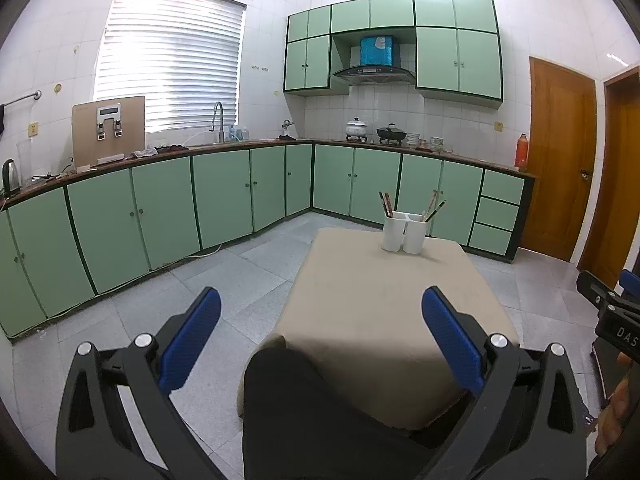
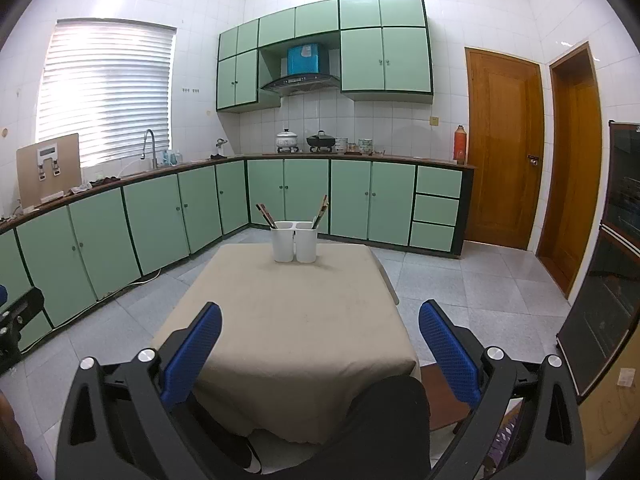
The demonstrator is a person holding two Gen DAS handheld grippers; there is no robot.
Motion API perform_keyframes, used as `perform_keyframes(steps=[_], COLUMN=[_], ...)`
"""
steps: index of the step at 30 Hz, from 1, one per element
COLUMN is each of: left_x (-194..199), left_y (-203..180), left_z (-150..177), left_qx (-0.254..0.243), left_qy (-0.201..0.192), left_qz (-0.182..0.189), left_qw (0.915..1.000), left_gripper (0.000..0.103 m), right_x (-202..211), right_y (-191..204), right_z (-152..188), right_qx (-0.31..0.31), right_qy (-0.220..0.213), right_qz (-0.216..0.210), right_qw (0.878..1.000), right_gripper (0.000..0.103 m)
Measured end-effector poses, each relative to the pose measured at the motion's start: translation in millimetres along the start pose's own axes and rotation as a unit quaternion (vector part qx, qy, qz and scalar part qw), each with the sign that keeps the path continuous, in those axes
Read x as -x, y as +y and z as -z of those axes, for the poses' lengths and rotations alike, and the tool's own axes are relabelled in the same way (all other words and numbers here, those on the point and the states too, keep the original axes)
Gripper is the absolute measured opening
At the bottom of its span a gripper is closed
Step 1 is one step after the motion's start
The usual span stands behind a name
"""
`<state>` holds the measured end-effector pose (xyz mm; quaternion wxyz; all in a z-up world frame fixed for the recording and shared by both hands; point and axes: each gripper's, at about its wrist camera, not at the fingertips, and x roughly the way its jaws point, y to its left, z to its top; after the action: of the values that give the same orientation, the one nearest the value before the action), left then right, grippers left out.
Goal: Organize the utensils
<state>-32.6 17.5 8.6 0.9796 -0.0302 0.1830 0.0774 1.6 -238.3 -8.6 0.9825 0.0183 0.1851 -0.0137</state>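
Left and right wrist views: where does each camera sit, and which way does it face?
Left wrist: on the left claw, open, facing the table and white holder; a dark knee shows.
Right wrist: on the right claw, open, facing the holder squarely.
Shared: table, holder, chopsticks, green cabinets.

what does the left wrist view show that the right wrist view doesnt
Only the left wrist view shows the electric kettle on the counter's far left and the towel rail.

Only the right wrist view shows the dark glass-fronted cabinet at the right edge.

Both show the white utensil holder with chopsticks on the beige-covered table, and an open gripper: left, right.
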Motion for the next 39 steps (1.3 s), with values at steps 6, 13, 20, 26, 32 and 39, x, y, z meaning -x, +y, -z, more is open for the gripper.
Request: perform_keyframes(steps=[6, 13, 20, 26, 32, 39], left_x=[0.0, 1.8, 0.8, 0.3, 1.0, 0.5], left_y=[2.9, 3.1, 5.1, 3.9, 1.1, 0.7], left_z=[-0.3, 0.2, -2.5, -2.5, -0.7, -0.4], left_qx=[0.001, 0.000, 0.000, 0.000, -0.001, -0.002], left_qy=[0.000, 0.000, -0.001, -0.002, -0.003, -0.002], left_qz=[0.002, 0.004, 0.004, 0.005, 0.005, 0.006], left_qw=[1.0000, 1.0000, 1.0000, 1.0000, 1.0000, 1.0000], left_gripper=[0.098, 0.098, 0.098, 0.098, 0.098, 0.098], right_x=[-0.5, -1.5, 0.3, 0.3, -0.2, -0.4], right_y=[-0.3, -1.2, -3.2, -4.1, -5.3, -5.7], right_z=[0.6, 3.8, 3.9, 4.6, 6.0, 6.4], right_qx=[-0.003, -0.003, -0.003, -0.003, -0.004, -0.005], right_qy=[0.000, 0.000, -0.003, -0.002, -0.003, -0.004], right_qz=[0.000, -0.002, -0.002, -0.003, -0.003, -0.003], right_qw=[1.000, 1.000, 1.000, 1.000, 1.000, 1.000], right_gripper=[0.097, 0.097, 0.097, 0.097, 0.097, 0.097])
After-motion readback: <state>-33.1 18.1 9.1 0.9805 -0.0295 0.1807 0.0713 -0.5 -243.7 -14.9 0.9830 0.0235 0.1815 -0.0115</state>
